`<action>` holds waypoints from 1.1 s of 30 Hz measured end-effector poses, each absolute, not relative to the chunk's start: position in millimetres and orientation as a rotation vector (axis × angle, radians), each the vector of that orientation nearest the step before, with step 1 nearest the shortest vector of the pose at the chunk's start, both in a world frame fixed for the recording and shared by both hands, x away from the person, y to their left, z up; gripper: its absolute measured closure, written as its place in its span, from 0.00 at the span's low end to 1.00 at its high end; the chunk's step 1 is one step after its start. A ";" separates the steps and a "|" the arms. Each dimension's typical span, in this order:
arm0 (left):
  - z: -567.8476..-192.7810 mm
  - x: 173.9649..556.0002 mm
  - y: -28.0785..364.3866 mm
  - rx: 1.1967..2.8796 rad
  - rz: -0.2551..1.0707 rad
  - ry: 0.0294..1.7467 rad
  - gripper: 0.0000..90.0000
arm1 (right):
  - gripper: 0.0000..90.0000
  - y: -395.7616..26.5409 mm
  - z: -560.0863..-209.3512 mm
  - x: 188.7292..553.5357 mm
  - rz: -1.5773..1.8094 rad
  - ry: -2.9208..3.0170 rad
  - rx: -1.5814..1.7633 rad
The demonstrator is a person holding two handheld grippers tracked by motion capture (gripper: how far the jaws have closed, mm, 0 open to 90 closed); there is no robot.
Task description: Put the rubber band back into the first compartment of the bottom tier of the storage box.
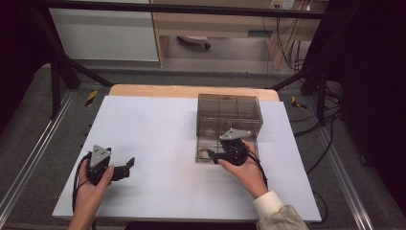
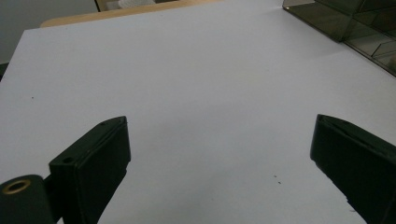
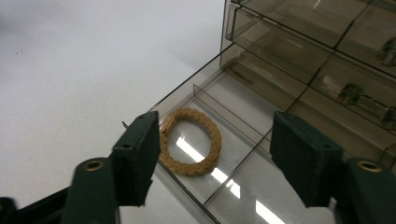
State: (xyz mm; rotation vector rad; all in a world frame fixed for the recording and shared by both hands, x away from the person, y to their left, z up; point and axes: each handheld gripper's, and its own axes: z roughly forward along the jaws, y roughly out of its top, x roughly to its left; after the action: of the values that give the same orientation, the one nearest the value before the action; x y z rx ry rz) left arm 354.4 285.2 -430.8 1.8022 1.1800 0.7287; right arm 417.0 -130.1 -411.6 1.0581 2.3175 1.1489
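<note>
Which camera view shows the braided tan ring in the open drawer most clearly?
The right gripper view. There the braided ring lies flat in a compartment of the pulled-out drawer, just ahead of the open right claw. In the high view it is a small tan spot. The left gripper view catches a corner of the organizer.

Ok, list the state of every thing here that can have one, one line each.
Left claw: open, holding nothing, over bare table.
Right claw: open, holding nothing, over the pulled-out drawer.
Drawer: pulled out of the smoked-plastic cabinet.
Braided ring: lying flat in the drawer's front compartment, not gripped.
</note>
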 end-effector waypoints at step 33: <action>-430.2 352.6 286.6 1.795 0.734 1.185 0.05 | 0.04 -172.7 -397.7 403.8 1.203 2.171 1.189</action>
State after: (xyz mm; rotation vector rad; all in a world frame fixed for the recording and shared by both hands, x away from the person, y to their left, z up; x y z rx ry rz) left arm 352.6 286.6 -430.2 1.7951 1.1847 0.7344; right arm 403.8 -172.7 -397.7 1.1889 2.1715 1.2026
